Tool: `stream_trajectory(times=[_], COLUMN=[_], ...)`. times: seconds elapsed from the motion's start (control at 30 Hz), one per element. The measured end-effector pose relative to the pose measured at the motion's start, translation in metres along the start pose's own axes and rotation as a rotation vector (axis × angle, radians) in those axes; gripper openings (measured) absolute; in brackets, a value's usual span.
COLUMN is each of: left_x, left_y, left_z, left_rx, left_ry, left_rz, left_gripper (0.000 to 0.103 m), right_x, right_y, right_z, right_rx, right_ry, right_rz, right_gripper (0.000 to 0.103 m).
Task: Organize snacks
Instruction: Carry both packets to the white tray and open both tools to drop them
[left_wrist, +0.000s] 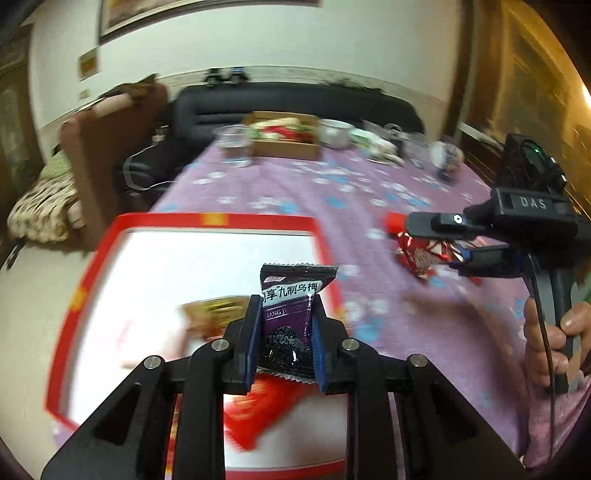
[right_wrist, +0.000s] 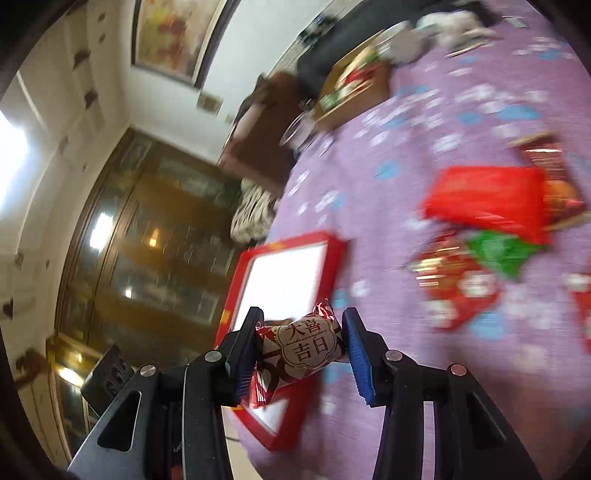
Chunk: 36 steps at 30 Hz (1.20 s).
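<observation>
My left gripper (left_wrist: 284, 314) is shut on a dark purple plum snack packet (left_wrist: 291, 314) and holds it upright above a red-rimmed white tray (left_wrist: 221, 221). In the tray lie a brownish packet (left_wrist: 214, 314) and a red packet (left_wrist: 266, 410). My right gripper (right_wrist: 303, 332) is shut on a red and white candy packet (right_wrist: 306, 349), held above the purple tablecloth near the tray's edge (right_wrist: 332, 266). The right gripper also shows in the left wrist view (left_wrist: 439, 240), right of the tray, with the candy (left_wrist: 424, 254) in it.
Loose snacks lie on the cloth: a red packet (right_wrist: 487, 199), a green one (right_wrist: 502, 251), a red and white one (right_wrist: 454, 284) and a dark brown one (right_wrist: 554, 177). At the far end stand a cardboard box of snacks (left_wrist: 284, 136), a glass (left_wrist: 232, 144) and bowls (left_wrist: 334, 131).
</observation>
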<state>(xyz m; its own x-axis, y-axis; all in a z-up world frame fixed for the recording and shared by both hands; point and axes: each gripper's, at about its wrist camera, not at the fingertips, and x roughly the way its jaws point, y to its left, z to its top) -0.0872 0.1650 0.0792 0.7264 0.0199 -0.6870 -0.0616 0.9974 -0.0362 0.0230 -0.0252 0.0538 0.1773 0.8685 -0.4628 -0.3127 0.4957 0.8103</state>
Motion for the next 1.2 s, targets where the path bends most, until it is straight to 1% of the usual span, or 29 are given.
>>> stream_trajectory(times=[0.1, 0.17, 0.37, 0.47, 0.53, 0.63, 0.7, 0.77, 0.8, 0.87, 0.93, 1.07, 1.2], left_x=[-0.003, -0.006, -0.008, -0.010, -0.012, -0.016, -0.018, -0.023, -0.025, -0.030, -0.031, -0.027, -0.022], left_y=[0.028, 0.042, 0.069, 0.078, 0.082, 0.087, 0.091, 0.091, 0.090, 0.085, 0.078, 0.058, 0.032], left_z=[-0.006, -0.011, -0.022, -0.025, -0.025, -0.026, -0.025, -0.024, -0.023, -0.022, -0.020, -0.017, -0.015], left_rx=[-0.050, -0.072, -0.113, -0.130, -0.138, -0.156, -0.161, -0.162, -0.159, -0.143, -0.123, -0.079, -0.021], left_ry=[0.001, 0.001, 0.008, 0.007, 0.005, 0.001, -0.003, -0.018, -0.030, -0.049, -0.054, -0.046, -0.028], left_rz=[0.038, 0.053, 0.080, 0.092, 0.101, 0.128, 0.138, 0.151, 0.157, 0.168, 0.160, 0.134, 0.107], left_gripper=[0.021, 0.021, 0.021, 0.021, 0.021, 0.022, 0.029, 0.052, 0.055, 0.055, 0.055, 0.055, 0.055], right_x=[0.036, 0.054, 0.102, 0.115, 0.120, 0.124, 0.121, 0.109, 0.102, 0.090, 0.076, 0.049, 0.012], right_y=[0.029, 0.042, 0.070, 0.077, 0.084, 0.095, 0.102, 0.104, 0.103, 0.099, 0.088, 0.058, 0.017], right_z=[-0.002, -0.003, -0.018, -0.021, -0.022, -0.021, -0.020, -0.014, -0.012, -0.007, -0.002, 0.003, 0.006], right_rx=[-0.048, -0.073, -0.126, -0.138, -0.153, -0.171, -0.174, -0.173, -0.171, -0.166, -0.142, -0.078, 0.006], right_ry=[0.053, 0.084, 0.155, 0.171, 0.173, 0.173, 0.161, 0.126, 0.104, 0.067, 0.037, -0.015, -0.070], right_rz=[0.004, -0.001, -0.019, -0.026, -0.030, -0.029, -0.007, 0.017, 0.022, 0.025, 0.020, -0.014, -0.040], right_gripper=[0.044, 0.045, 0.045, 0.045, 0.048, 0.049, 0.054, 0.059, 0.063, 0.064, 0.065, 0.065, 0.065])
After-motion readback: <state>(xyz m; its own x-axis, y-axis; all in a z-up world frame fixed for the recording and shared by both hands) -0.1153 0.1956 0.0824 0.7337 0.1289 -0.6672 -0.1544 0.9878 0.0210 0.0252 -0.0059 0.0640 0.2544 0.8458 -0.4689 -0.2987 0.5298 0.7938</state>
